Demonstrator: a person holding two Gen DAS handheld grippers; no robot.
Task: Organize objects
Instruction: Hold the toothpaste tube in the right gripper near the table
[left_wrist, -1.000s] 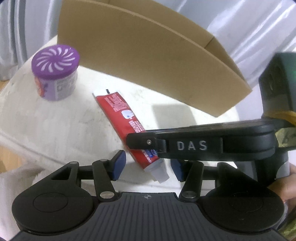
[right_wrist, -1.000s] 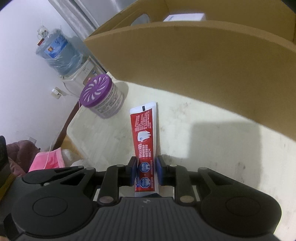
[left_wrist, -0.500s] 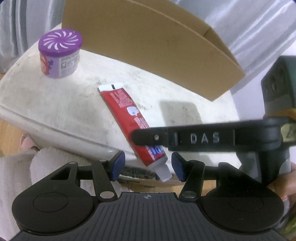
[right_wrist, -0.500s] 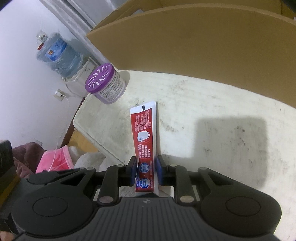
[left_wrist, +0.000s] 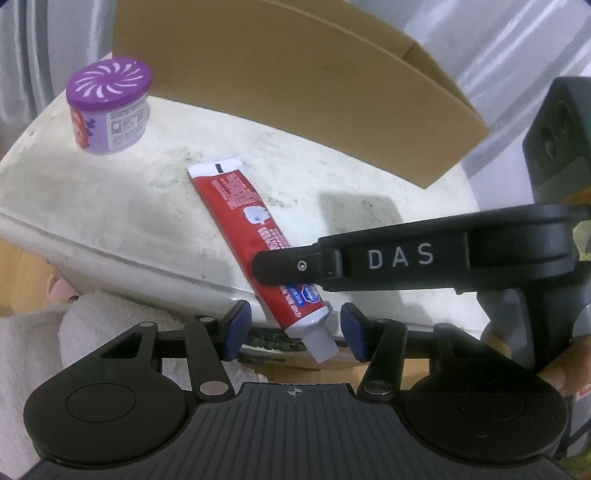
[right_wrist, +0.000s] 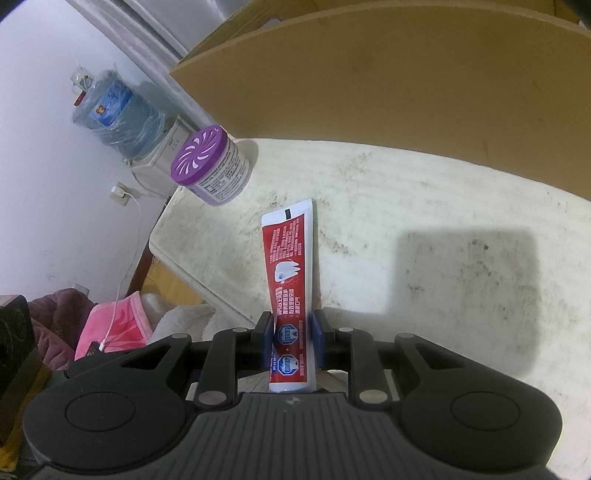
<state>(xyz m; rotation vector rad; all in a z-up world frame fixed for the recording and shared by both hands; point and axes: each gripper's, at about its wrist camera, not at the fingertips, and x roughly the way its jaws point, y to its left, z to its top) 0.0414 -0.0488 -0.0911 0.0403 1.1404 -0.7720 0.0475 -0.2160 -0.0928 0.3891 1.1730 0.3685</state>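
right gripper (right_wrist: 291, 341): clamped on red toothpaste tube (right_wrist: 290, 266) near its cap end | left gripper (left_wrist: 295, 330): jaws closing, cap between them, pads not touching

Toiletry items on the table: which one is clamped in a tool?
The red toothpaste tube, pinched near its cap end by the right tool. The purple-lidded jar stands apart, untouched.

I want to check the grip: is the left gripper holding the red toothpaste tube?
No. The right gripper clamps the toothpaste tube; the left gripper pads stand apart from its cap.
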